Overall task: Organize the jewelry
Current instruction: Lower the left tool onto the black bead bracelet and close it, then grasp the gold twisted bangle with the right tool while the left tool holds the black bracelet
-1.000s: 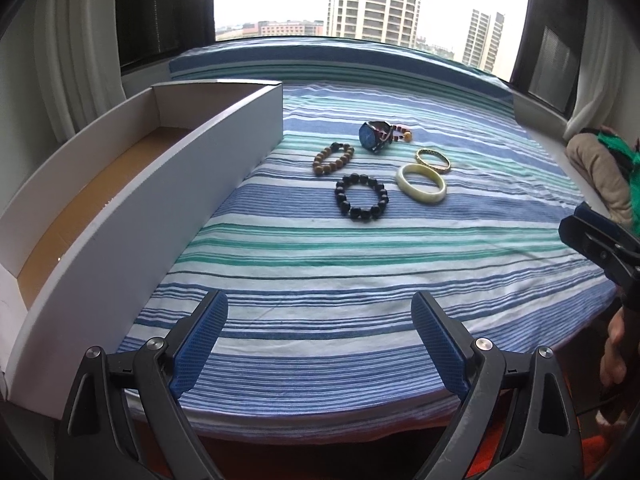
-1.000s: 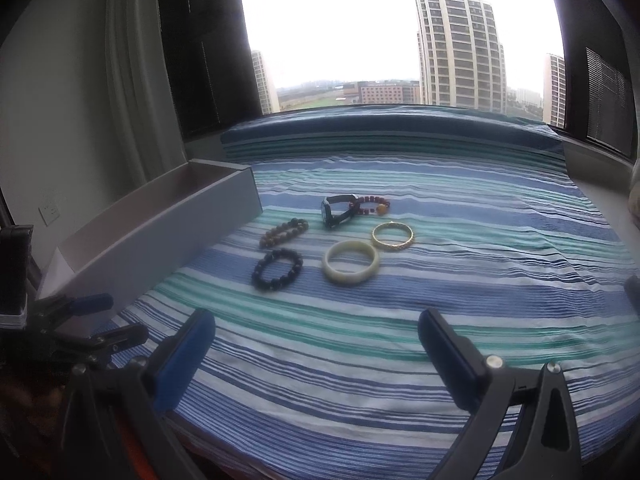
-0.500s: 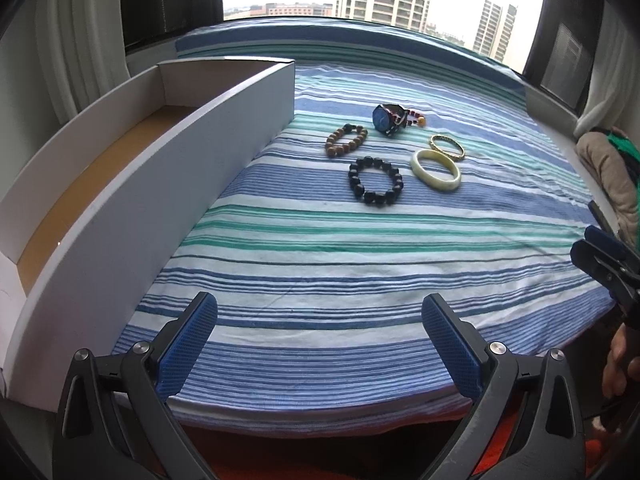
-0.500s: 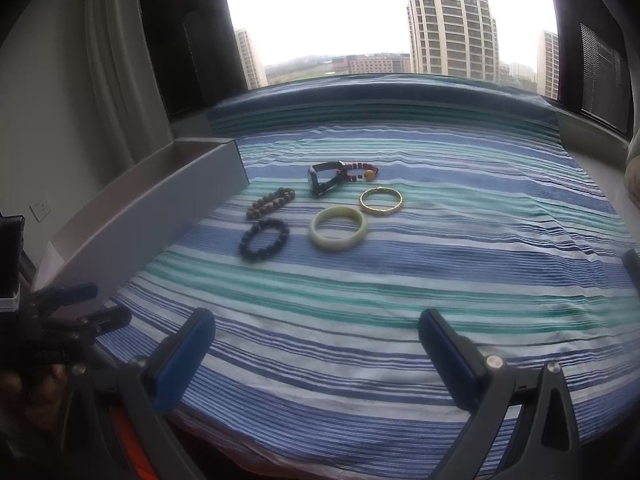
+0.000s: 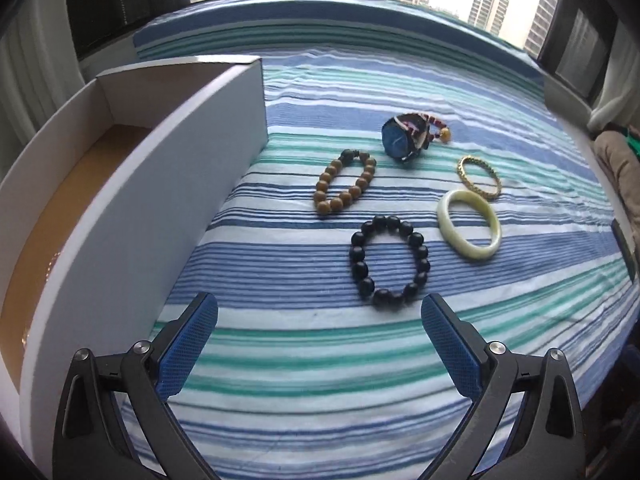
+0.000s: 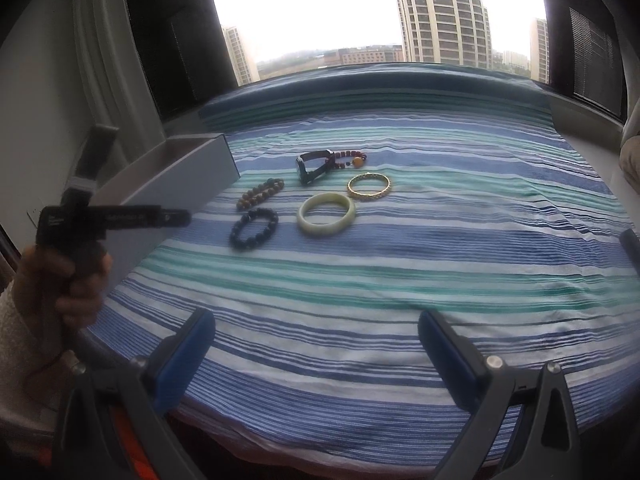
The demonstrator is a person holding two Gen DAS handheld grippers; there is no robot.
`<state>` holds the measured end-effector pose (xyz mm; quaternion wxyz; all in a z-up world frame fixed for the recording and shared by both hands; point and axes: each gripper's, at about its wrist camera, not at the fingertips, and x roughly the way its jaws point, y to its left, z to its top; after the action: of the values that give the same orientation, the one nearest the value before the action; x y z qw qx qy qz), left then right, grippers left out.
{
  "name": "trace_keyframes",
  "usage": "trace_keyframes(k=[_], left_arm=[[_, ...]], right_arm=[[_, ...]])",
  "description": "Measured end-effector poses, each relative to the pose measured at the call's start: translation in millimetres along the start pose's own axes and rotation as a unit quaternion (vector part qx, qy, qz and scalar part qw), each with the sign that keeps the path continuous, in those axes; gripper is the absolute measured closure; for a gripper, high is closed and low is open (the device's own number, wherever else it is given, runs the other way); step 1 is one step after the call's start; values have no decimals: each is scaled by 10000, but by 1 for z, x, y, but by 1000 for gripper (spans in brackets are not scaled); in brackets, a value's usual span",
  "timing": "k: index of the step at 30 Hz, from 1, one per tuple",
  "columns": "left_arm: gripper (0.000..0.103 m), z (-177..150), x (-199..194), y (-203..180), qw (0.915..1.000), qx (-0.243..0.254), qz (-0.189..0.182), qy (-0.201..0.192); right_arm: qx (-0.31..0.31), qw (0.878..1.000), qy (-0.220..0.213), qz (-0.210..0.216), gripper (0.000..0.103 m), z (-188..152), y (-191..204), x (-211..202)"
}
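A: Left gripper (image 5: pixel 320 340) status?
B: Mine's spread wide, jaws just finished opening, nothing between them. Black bead bracelet (image 5: pixel 390 262) lies just ahead on the bed (image 5: pixel 320 380), mid-sheet.
A: Right gripper (image 6: pixel 316 344)?
B: Released too, empty, near the bed's front edge. White box (image 5: pixel 160 200) sits along the left edge.

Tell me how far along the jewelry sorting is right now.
Barely started. No piece is visible in the white box. In hand: nothing; the left gripper is open just short of the black bead bracelet, and the right gripper is open and empty. Left: that bracelet, the brown bead bracelet, jade bangle, gold bangle, watch and the red bead bracelet, all on the striped sheet.
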<state>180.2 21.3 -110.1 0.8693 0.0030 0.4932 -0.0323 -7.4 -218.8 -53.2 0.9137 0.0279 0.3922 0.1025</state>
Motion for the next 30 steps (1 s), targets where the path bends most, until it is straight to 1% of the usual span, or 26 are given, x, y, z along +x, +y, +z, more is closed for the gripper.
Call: trace_keyframes(k=[2, 6, 8, 9, 11, 12, 13, 14, 16, 18, 20, 21, 23, 27, 30], left_arm=[[2, 6, 24, -10, 9997, 100, 158, 152], [4, 15, 47, -23, 9983, 292, 488, 132], [12, 16, 55, -27, 9965, 425, 695, 177], [19, 15, 59, -27, 9955, 476, 783, 250], [22, 13, 59, -24, 9960, 433, 741, 229], [26, 12, 59, -22, 9966, 405, 679, 244], [36, 11, 57, -21, 9973, 381, 576, 253], [43, 10, 56, -20, 9981, 363, 420, 268], [74, 8, 53, -22, 9984, 413, 237, 311], [92, 5, 50, -30, 9972, 622, 244, 342], [93, 0, 48, -37, 9955, 807, 385, 318], [93, -2, 45, -37, 9956, 815, 337, 325], [93, -7, 37, -31, 9973, 637, 76, 367], [93, -18, 7, -16, 9986, 299, -359, 244], [93, -22, -14, -2, 9980, 99, -594, 175]], right_arm=[[59, 10000, 37, -3, 0, -4, -2, -1], [153, 9998, 90, 5, 0, -11, -7, -3], [200, 9997, 112, -9, 0, -13, -10, -3], [234, 9996, 126, -11, 0, -14, -11, -3], [299, 9994, 146, -3, 0, -14, -13, -3], [326, 9993, 155, 1, 0, -14, -13, -2], [348, 9993, 162, 3, 0, -14, -14, -2], [360, 9992, 171, 11, 0, -13, -14, -2], [356, 9992, 192, 36, 0, -12, -13, 0], [321, 9993, 197, 41, 0, -10, -10, 0], [274, 9994, 189, 45, 0, -9, -7, -1], [253, 9995, 187, 46, 0, -8, -6, -1], [214, 9996, 177, 51, 0, -8, -4, -2], [170, 9996, 194, 78, 0, -4, -7, -4], [65, 9993, 256, 264, 0, 19, -12, -2]])
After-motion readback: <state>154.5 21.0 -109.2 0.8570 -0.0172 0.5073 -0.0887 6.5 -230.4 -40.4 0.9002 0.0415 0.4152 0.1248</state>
